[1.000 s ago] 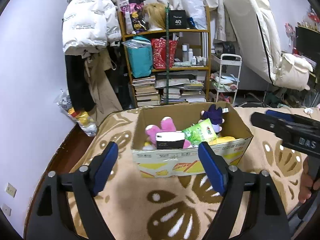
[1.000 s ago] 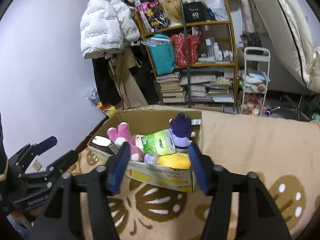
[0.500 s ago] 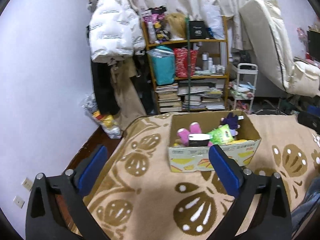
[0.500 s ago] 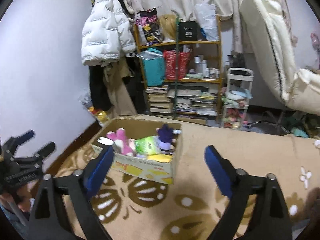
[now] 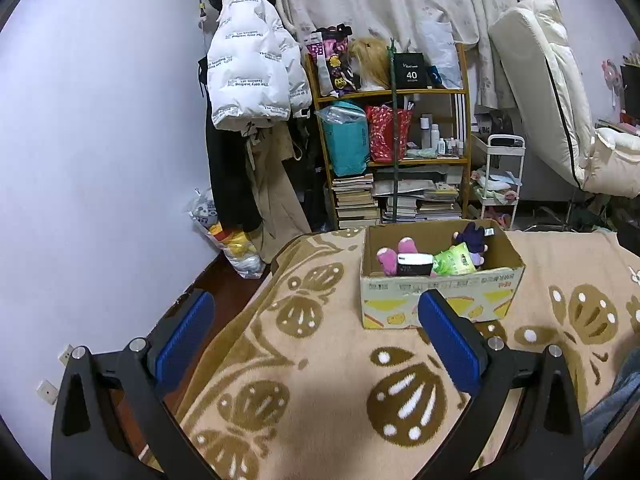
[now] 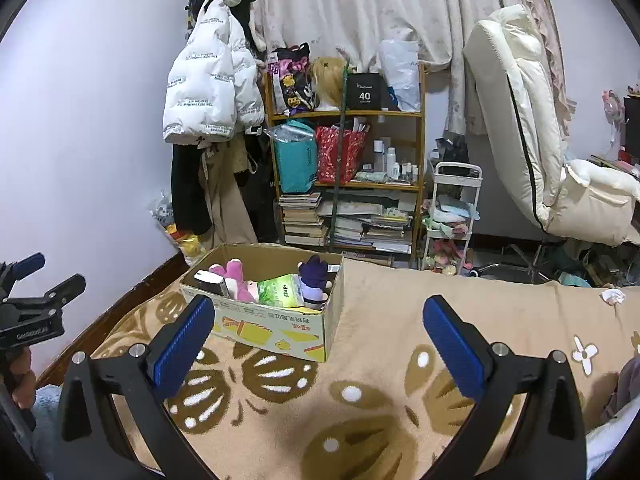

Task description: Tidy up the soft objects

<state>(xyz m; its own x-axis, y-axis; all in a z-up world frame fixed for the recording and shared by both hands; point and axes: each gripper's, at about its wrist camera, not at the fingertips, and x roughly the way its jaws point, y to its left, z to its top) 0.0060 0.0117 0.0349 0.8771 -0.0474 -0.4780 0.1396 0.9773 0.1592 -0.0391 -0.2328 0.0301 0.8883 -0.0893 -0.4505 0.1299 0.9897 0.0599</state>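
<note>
A cardboard box point(image 5: 440, 300) stands on the patterned beige blanket point(image 5: 332, 368); it also shows in the right wrist view point(image 6: 272, 330). In it lie a pink plush point(image 5: 387, 258), a purple plush point(image 5: 474, 240), a green tissue pack point(image 5: 456, 264) and a black-and-white box point(image 5: 414, 264). My left gripper point(image 5: 316, 334) is open and empty, well back from the box. My right gripper point(image 6: 318, 338) is open and empty, back from the box and to its right. The left gripper shows at the left edge of the right wrist view point(image 6: 28, 304).
A wooden shelf point(image 5: 392, 152) with bags, bottles and stacked books stands behind the box. A white puffer jacket point(image 5: 252, 76) hangs on the wall. A white cart point(image 6: 452, 216) and a cream recliner point(image 6: 540, 152) are to the right. The blanket's left edge drops to dark floor point(image 5: 224, 292).
Both grippers have pulled back and up from the box, which now looks smaller and farther. Both sets of fingers have spread wider. The box contents are unchanged.
</note>
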